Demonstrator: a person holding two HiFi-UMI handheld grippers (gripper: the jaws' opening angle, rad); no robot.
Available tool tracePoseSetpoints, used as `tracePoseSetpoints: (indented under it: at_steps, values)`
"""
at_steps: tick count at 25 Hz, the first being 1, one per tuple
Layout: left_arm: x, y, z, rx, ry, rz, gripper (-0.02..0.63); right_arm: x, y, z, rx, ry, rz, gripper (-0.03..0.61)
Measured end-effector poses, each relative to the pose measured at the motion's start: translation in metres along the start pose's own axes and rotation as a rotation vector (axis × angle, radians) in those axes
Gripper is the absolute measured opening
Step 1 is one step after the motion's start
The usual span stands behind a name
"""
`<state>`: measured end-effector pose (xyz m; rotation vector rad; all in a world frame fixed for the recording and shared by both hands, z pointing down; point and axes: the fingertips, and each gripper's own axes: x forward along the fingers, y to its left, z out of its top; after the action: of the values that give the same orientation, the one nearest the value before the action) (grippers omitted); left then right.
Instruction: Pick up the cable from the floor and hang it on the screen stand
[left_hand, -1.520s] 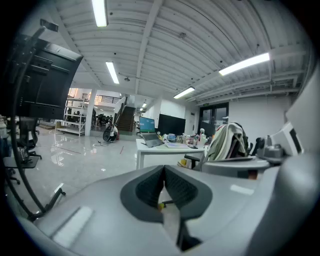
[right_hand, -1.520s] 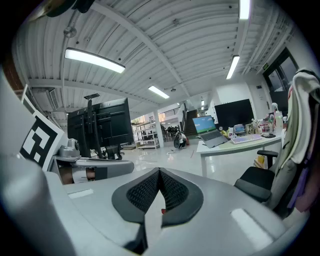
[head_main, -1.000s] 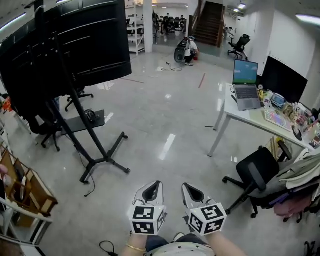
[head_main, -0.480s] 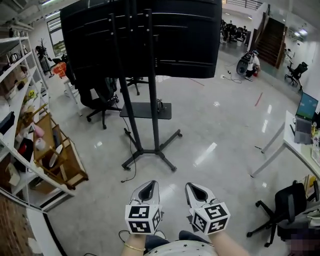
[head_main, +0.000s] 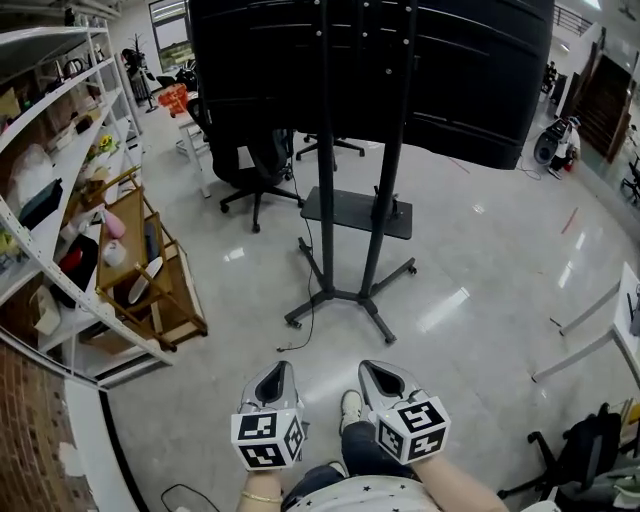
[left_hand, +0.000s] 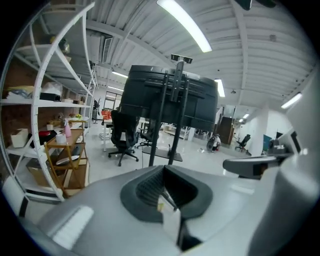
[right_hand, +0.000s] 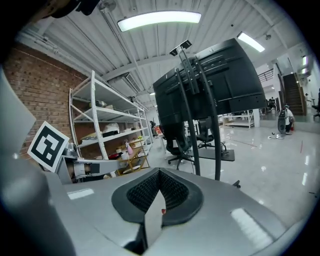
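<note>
The screen stand (head_main: 362, 180) rises straight ahead, two black poles carrying a big black screen (head_main: 440, 70) seen from behind, on a cross foot (head_main: 340, 298). A thin black cable (head_main: 308, 325) trails from the stand down to the floor beside the foot. Another black cable loop (head_main: 183, 493) lies on the floor at the bottom left, by my left arm. My left gripper (head_main: 278, 370) and right gripper (head_main: 373, 368) hang side by side low in the head view, short of the stand, both shut and empty. The stand (left_hand: 167, 120) also shows in the left gripper view, and the stand (right_hand: 200, 110) in the right.
A white shelving rack (head_main: 60, 200) and a wooden cart (head_main: 150, 270) line the left. A black office chair (head_main: 250, 165) stands behind the stand. A white table leg (head_main: 585, 335) and another chair (head_main: 585, 450) are at the right. A shoe (head_main: 350, 405) shows between the grippers.
The view has swung left: the screen stand went from the upper left to straight ahead and nearer, the shelves came into view. Both grippers stay shut and level.
</note>
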<state>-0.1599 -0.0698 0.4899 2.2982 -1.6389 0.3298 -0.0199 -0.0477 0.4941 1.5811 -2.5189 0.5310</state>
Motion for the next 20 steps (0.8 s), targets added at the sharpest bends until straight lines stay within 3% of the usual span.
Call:
tracePoseSetpoints:
  at_steps: [14,20]
  values:
    - [0.212,0.116,0.077,-0.068,0.010,0.147,0.006,0.265,-0.082,0.077,-0.102,0.128,0.121,-0.002]
    - [0.290,0.154,0.082,-0.080,0.042,0.178,0.008,0.362,-0.111,0.078,-0.100,0.192,0.145,-0.002]
